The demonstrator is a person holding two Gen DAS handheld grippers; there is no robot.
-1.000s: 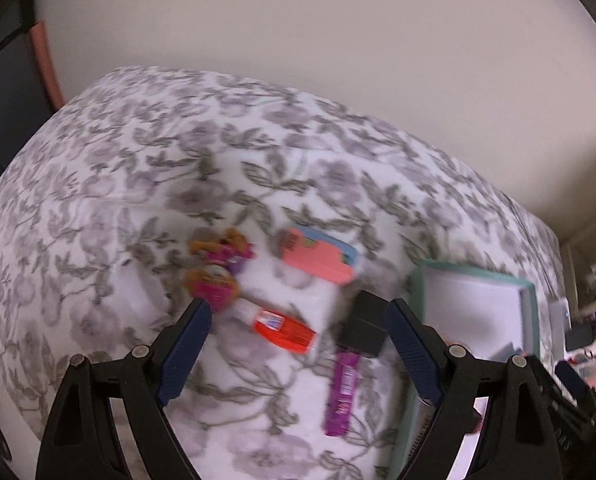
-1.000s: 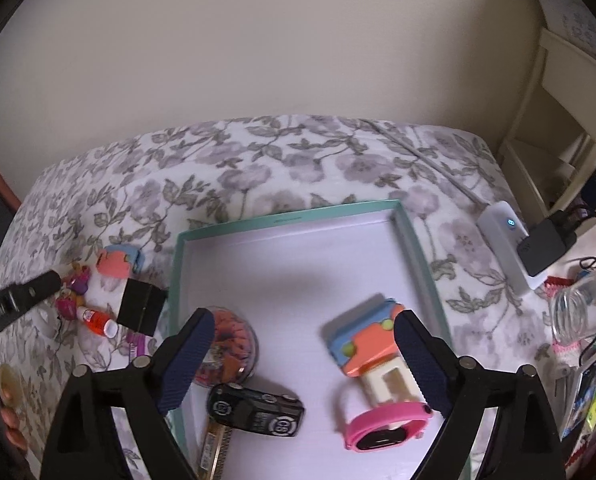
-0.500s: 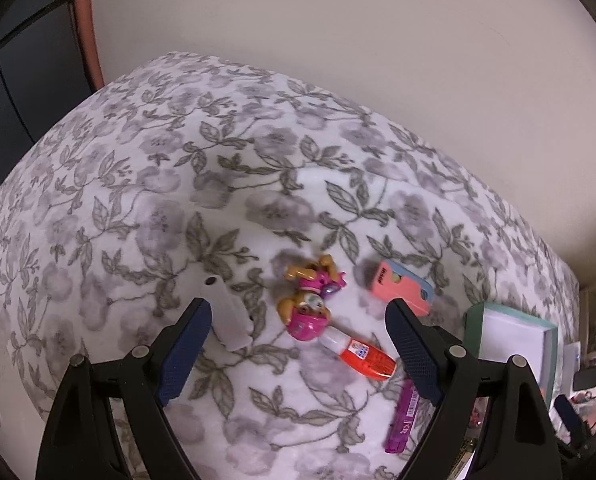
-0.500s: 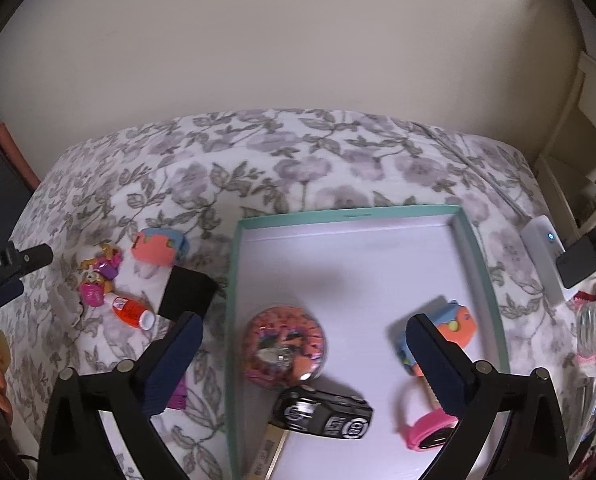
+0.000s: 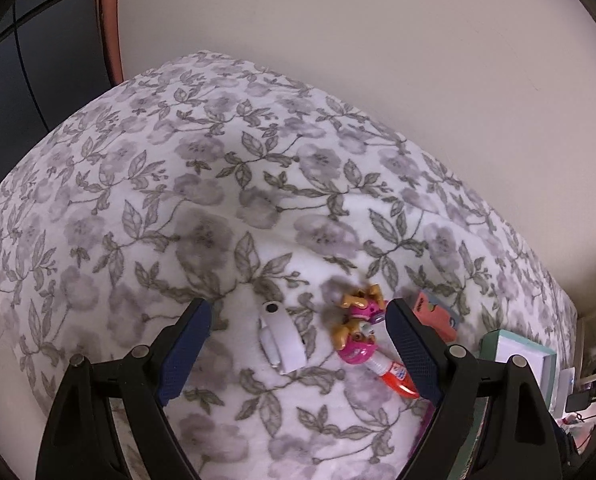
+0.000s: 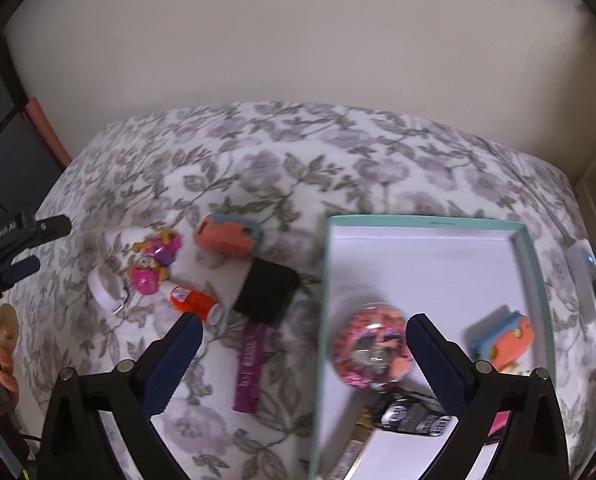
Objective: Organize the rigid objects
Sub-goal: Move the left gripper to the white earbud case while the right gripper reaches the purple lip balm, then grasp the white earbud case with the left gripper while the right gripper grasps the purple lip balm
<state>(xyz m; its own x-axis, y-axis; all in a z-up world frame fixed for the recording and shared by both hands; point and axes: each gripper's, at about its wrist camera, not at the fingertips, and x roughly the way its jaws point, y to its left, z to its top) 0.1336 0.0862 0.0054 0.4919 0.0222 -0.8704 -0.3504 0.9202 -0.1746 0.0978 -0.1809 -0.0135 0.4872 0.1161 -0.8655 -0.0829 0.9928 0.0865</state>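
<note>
Both tongs empty, spread wide.
Left tongs (image 5: 296,340) over white case (image 5: 282,338) and pink figure (image 5: 357,330); likely next pick.
Right tongs (image 6: 301,354) straddle teal box (image 6: 429,222) edge.
Box already holds donut toy (image 6: 371,348), black car (image 6: 411,416).
Purple tube (image 6: 250,368), black block (image 6: 266,292), orange glue (image 6: 194,302) remain on floral bed (image 6: 337,152), close to box for short carry.

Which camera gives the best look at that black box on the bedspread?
The right wrist view: the black box lies whole beside the tray. The left wrist view does not show it; its right finger covers that spot.
</note>
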